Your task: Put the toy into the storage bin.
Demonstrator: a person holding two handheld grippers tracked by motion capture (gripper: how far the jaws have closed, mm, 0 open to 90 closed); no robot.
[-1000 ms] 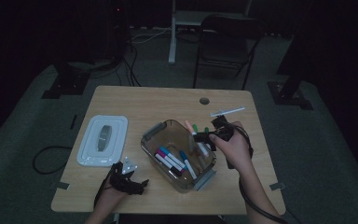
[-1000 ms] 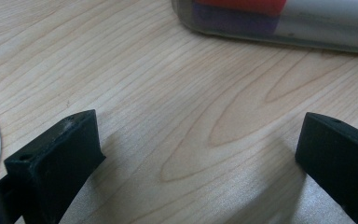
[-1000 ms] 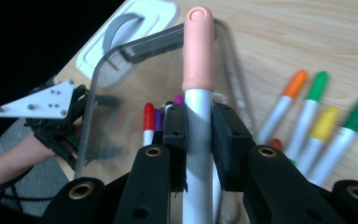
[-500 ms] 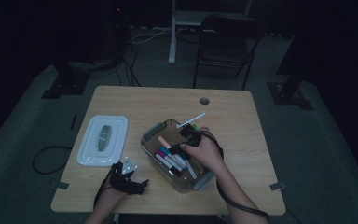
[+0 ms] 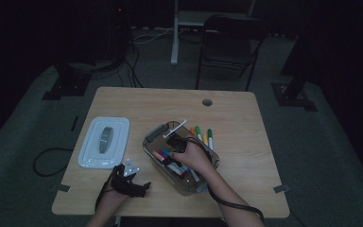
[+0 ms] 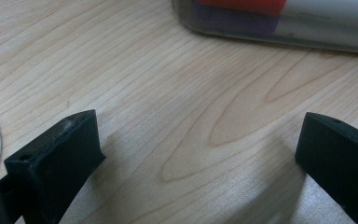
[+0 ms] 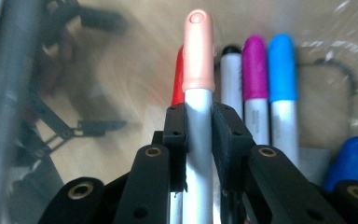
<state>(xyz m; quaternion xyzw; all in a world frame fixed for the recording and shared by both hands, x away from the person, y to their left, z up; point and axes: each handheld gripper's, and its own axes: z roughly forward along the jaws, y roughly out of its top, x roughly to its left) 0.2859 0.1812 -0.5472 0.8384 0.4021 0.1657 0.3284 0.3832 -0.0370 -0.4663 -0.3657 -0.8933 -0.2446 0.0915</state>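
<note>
Down and across comes the right gripper (image 5: 174, 142), off the bare table beyond the bin's right side and now low over the clear plastic bin (image 5: 151, 137), while the left gripper (image 5: 139, 185) has not budged from the table's near edge. Look at that grip: in the right gripper view the two black jaws are clamped tight on the grey barrel of a peach-capped marker (image 7: 198, 93), cap pointing away from the camera and out past the jaw tips. Just beneath and beside it lie the markers already in the bin: a red one (image 7: 178, 88) tucked against the held one, then a black-capped (image 7: 231, 74), a magenta (image 7: 254, 70) and a light blue (image 7: 282, 70) side by side, with a darker blue cap (image 7: 354, 158) lower right. Over on the left, jaws stand wide apart with only bare wood table (image 6: 177, 116) between them, the bin's rounded corner just ahead. Further out, three markers (image 5: 202, 135) lie on the table just beyond the bin, and the white lid (image 5: 105, 142) sits flat to its left.
</note>
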